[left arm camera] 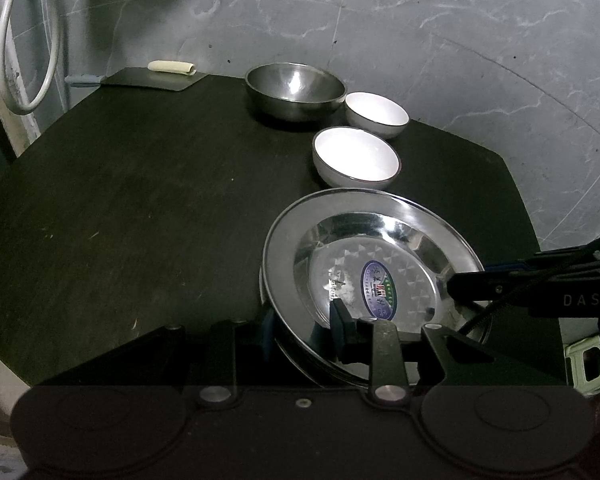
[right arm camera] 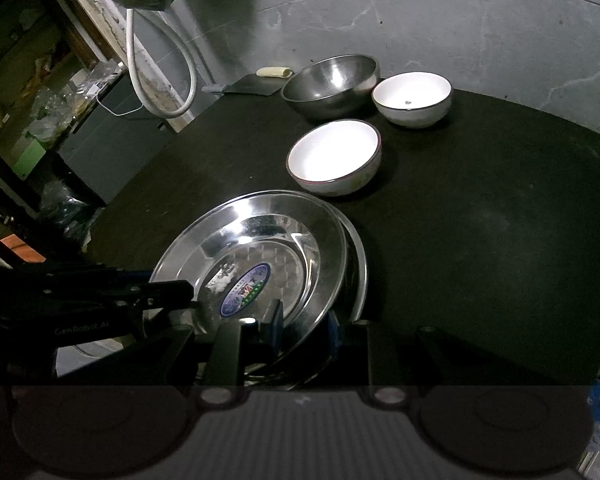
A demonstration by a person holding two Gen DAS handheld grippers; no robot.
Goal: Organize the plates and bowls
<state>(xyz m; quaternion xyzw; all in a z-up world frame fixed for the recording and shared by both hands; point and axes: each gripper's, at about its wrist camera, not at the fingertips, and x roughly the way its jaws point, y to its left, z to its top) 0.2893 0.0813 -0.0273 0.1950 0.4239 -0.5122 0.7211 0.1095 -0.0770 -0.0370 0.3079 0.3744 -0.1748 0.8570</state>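
Observation:
A shiny steel plate (left arm camera: 380, 240) with an oval sticker lies on top of at least one more steel plate (right arm camera: 360, 272) at the near edge of the dark table (left arm camera: 140, 200). My left gripper (left arm camera: 302, 332) is shut on the top plate's near-left rim, one pad outside and one inside. My right gripper (right arm camera: 304, 326) is shut on its near-right rim, and it shows in the left wrist view at the right (left arm camera: 456, 284). Behind the plates stand two white bowls (left arm camera: 356, 156) (left arm camera: 376, 114) and a steel bowl (left arm camera: 296, 90).
A cleaver (left arm camera: 148, 78) with a cream roll (left arm camera: 172, 67) on it lies at the table's back left corner. A white hose (left arm camera: 24, 60) hangs by the grey marble wall. Left of the table are a dark box (right arm camera: 112, 136) and cluttered shelves (right arm camera: 40, 80).

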